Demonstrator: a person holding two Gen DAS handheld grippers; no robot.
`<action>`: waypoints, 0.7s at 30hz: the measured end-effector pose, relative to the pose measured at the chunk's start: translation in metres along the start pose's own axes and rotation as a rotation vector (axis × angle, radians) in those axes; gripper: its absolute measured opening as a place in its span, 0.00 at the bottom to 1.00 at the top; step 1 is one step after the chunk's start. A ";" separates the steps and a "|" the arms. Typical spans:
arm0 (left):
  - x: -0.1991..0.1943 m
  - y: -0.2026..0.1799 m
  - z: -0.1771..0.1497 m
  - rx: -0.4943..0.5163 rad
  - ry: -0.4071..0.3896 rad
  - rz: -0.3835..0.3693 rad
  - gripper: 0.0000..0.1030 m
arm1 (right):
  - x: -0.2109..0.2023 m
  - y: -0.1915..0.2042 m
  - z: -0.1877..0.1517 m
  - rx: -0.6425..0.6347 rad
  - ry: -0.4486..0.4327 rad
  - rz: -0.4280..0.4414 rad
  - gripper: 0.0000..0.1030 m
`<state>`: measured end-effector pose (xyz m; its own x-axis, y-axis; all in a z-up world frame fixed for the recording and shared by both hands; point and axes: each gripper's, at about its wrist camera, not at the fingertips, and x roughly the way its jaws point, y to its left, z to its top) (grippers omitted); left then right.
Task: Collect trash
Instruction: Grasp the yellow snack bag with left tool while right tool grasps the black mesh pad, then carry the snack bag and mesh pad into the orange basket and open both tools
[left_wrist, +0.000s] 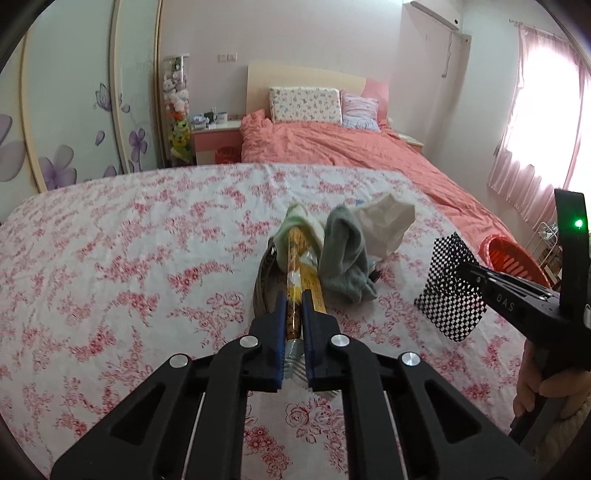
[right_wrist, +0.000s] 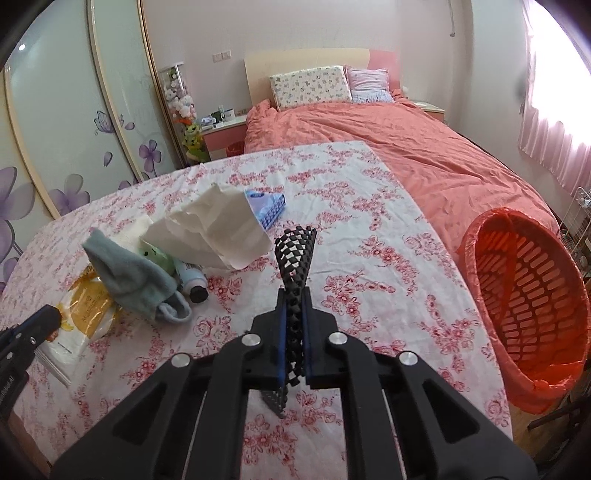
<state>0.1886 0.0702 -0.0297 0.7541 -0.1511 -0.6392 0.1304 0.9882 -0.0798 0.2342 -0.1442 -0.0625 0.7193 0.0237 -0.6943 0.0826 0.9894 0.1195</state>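
A table covered by a white cloth with red roses fills both views and serves as the landmark; beyond its far edge a bed with a coral duvet is seen. Just off the table's right edge an orange slotted basket lined with an orange bag is tilted with its mouth turned toward the table.

Near the table's middle a pile of things is gathered: a crumpled white paper bag at the back, a grey-blue sock draped in front of it, a pale green cloth with a small face under the sock, and a bottle with a dark cap lying on its side, touching the sock. A blue-patterned packet lies behind the paper bag.

The left gripper is pressed together on a yellow-and-clear plastic wrapper, which is held at the near side of the pile; print can be seen on the wrapper but cannot be read. The right gripper is pinched on a black-and-white checkered wrapper, held above the cloth between the pile and the basket. On the right gripper's body, in the left wrist view, the letters "DAS" are read. A hand is wrapped around its handle.
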 end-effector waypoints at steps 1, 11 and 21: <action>-0.002 0.000 0.002 0.002 -0.009 0.000 0.08 | -0.003 -0.001 0.001 0.001 -0.006 0.002 0.08; 0.030 0.009 -0.020 -0.031 0.115 -0.001 0.08 | -0.004 -0.010 -0.010 0.017 0.011 -0.009 0.07; 0.040 -0.004 -0.023 -0.013 0.137 -0.003 0.17 | 0.002 -0.014 -0.014 0.029 0.026 -0.010 0.07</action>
<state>0.2031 0.0611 -0.0729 0.6587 -0.1505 -0.7372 0.1233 0.9881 -0.0916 0.2249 -0.1563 -0.0756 0.7002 0.0180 -0.7137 0.1100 0.9850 0.1327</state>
